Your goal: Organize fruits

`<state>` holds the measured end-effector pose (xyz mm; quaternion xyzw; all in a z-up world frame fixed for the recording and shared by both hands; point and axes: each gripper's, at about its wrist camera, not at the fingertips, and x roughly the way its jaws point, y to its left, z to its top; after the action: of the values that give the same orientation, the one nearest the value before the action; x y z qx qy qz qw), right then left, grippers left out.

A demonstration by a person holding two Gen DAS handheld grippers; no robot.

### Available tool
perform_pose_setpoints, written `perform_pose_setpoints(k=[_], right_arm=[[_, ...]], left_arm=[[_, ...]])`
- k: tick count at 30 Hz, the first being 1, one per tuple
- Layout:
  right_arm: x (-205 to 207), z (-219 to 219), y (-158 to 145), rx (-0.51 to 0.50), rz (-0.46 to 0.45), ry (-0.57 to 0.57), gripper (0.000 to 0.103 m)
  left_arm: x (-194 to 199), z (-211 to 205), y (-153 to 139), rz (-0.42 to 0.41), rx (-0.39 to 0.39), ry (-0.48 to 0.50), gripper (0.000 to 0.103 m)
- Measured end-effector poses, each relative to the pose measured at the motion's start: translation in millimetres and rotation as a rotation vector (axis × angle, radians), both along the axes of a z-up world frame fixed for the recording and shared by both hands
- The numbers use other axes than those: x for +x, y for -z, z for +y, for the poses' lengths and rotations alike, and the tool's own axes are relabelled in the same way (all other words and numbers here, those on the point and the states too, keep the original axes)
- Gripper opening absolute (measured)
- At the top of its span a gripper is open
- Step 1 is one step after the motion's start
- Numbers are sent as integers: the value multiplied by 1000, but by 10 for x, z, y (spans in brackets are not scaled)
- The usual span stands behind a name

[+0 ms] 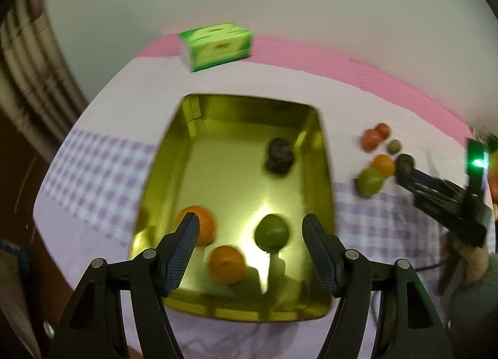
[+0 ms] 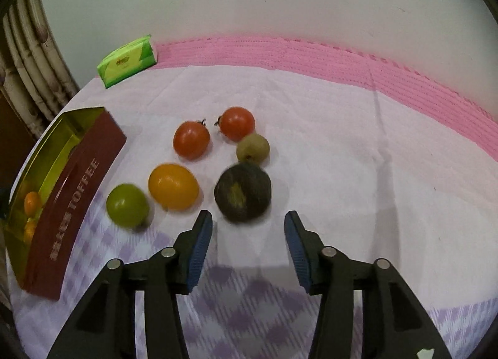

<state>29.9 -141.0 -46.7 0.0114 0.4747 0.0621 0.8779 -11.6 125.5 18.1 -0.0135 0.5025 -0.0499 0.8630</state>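
Left wrist view: the left hand-held gripper [image 1: 250, 228] hangs over the gold tin [image 1: 325, 178], its jaws spread wide and gripping nothing; inside the tin lie two oranges [image 1: 225, 264], a green fruit [image 1: 271, 232] and a dark fruit [image 1: 279, 156]; off to the right, on the cloth-covered counter [image 1: 102, 169], the loose fruits wait in a cluster, with the right hand-held gripper [image 1: 404, 164] reaching in among them; a green tissue pack [image 1: 216, 46] sits at the far edge

Right wrist view: the right hand-held gripper [image 2: 248, 228] is released, jaws apart with nothing between them, pointing down just short of the dark green squash-like fruit [image 2: 242, 192]; beside it lie a yellow-orange fruit [image 2: 173, 186], a green one [image 2: 127, 205], two red tomatoes [image 2: 191, 139] and a small brownish fruit [image 2: 252, 148]; the tin stands at the left, its red side reading TOFFEE

The step looks like picking the dark fruit; it seems wider than the present gap, so the jaws should open further, straddle its middle and close gently without knocking the brownish fruit that touches it
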Motion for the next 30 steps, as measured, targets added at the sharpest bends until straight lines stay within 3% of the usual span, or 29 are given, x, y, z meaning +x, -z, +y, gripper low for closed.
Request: perform_pose_setpoints(k=[3,5,8,16,23,30], right_arm=[[61,25,26,-12,-26,-9,45],[65,36,30,-28,-38,-23,35],[28,-13,30,-45,-50,-19,35],[-242,-652,10,-58,-64,126,35],[-364,-815,7,-56,-70,172,35],[-348,-796,7,-53,-69,169,36]], left_arm=[[85,-233,-11,0,11,39,69],[138,-420,-13,0,8,77,69],[195,-658,-3,-7,8,121,69],[297,-1241,126,10,-8,230,69],[396,-1425,298,44,7,228,68],[573,-1509,502,101,13,213,55]])
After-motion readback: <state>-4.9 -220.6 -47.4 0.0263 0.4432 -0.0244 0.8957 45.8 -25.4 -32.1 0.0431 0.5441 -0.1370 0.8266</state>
